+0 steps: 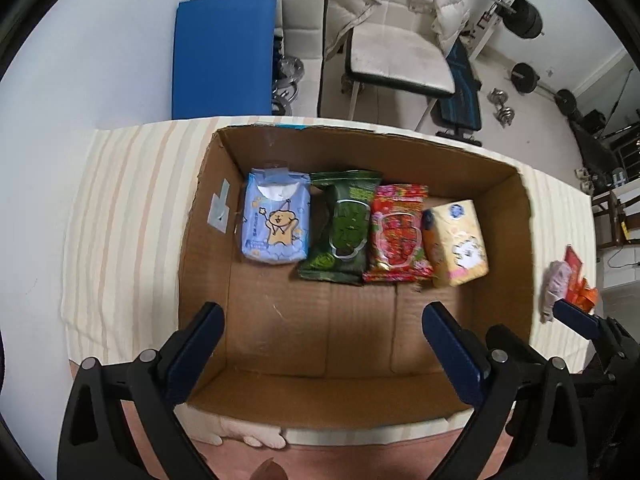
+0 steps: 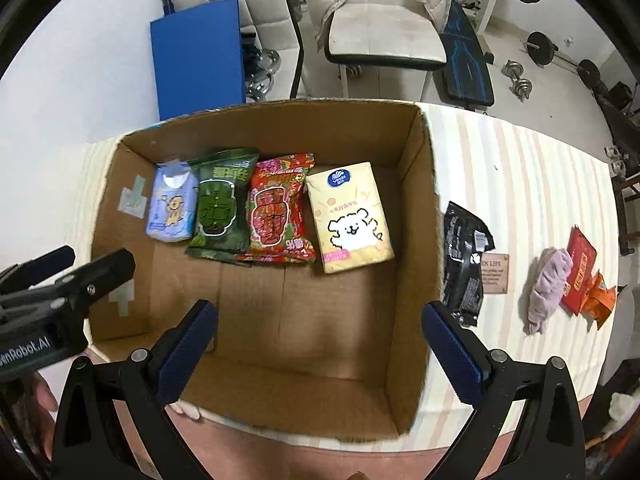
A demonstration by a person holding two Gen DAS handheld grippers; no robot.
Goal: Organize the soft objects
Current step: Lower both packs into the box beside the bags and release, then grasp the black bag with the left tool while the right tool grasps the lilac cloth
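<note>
An open cardboard box (image 1: 508,236) (image 2: 416,216) holds a row of soft packs: a blue tissue pack (image 1: 276,220) (image 2: 172,208), a green snack bag (image 1: 344,228) (image 2: 220,208), a red snack bag (image 1: 396,236) (image 2: 278,216) and a yellow tissue pack (image 1: 460,240) (image 2: 352,216). My left gripper (image 1: 324,332) is open and empty above the box's near half. My right gripper (image 2: 320,332) is open and empty above the box too. Outside the box on the right lie a black bag (image 2: 464,260), a lilac cloth (image 2: 548,288) (image 1: 556,284) and red and orange packets (image 2: 584,272) (image 1: 576,276).
The box stands on a striped tablecloth (image 1: 120,216) (image 2: 528,184). The left gripper's body (image 2: 60,284) shows at the left of the right wrist view. Behind the table are a blue board (image 1: 224,56), a white chair (image 1: 396,56) and gym weights (image 1: 524,76).
</note>
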